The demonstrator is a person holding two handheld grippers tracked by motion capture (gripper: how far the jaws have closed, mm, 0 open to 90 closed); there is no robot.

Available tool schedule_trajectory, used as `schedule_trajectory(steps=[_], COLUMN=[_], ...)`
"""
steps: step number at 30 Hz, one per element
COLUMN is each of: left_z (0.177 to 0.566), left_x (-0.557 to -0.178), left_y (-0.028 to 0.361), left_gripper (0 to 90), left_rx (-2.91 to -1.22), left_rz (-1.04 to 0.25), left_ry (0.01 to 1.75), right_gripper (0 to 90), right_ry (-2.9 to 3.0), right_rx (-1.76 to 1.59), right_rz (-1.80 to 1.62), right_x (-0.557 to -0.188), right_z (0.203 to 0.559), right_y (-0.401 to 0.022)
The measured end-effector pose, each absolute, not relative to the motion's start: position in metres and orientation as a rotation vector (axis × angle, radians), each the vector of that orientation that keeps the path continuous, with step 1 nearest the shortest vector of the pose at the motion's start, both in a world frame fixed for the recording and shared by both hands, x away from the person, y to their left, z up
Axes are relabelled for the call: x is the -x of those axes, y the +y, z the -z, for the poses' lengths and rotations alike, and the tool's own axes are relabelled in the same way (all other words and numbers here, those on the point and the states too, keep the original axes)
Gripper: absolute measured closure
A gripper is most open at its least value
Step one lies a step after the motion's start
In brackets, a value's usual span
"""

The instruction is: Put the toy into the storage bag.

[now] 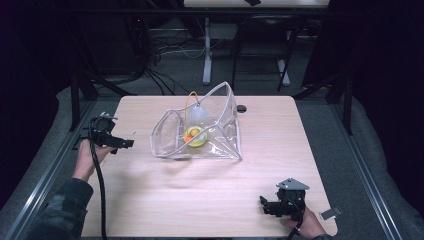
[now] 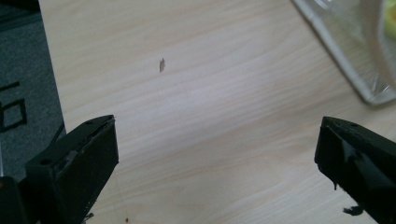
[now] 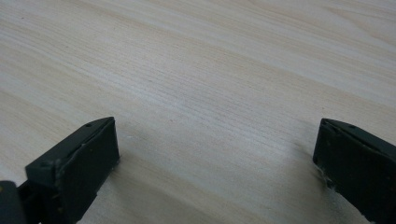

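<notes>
A pale wood-grain bench (image 1: 200, 190) with rounded corners carries a clear plastic bag (image 1: 200, 131) near its middle. The bag is soft and glossy, with a whitish seam along its edges, and it stands open in a slumped, angular shape, one corner rising toward the far side. Inside, low against the bench, lies a small round yellow-green thing (image 1: 195, 136) with orange on it; what it is cannot be told. A thin orange cord (image 1: 190, 99) loops up at the back of the bag. A small dark round hole (image 1: 242, 108) sits in the bench just beyond the bag.

The left claw (image 1: 124, 143), matte black and blocky, is held at the left edge of the bench, pointing toward the bag and apart from it. In the left gripper view its jaws are spread wide with bare wood between them, a small dark fleck (image 2: 162, 65) on the grain ahead, and the bag's seamed corner (image 2: 369, 88) at upper right.

The right claw (image 1: 264, 204) rests near the front right of the bench, well apart from the bag, a grey three-cornered plate on top. Its jaws are also spread wide over plain wood.

No readable writing shows.
</notes>
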State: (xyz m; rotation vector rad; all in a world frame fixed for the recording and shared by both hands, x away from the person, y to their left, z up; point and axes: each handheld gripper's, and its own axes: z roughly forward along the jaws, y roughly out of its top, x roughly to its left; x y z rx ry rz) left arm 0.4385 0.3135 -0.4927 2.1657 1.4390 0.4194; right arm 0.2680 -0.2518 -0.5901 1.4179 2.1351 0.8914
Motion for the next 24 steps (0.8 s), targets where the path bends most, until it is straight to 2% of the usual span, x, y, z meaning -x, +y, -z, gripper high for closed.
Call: schedule_trajectory(steps=[15,24], left_z=[0.547,0.562], left_x=[-0.423,-0.417], left_y=[0.316,0.318], left_gripper=[0.0,0.0], left_rx=[-2.193,-2.194], left_rz=[-0.337,-0.291], left_ry=[1.477,1.479], right_gripper=[0.0,0.0], right_ry=[2.136,2.135], right_rx=[-1.418,-1.418], right_rz=[-0.891,-0.892], right_x=[-0.268,-0.268], right_z=[0.590,0.590], right_y=[-0.252,-0.252])
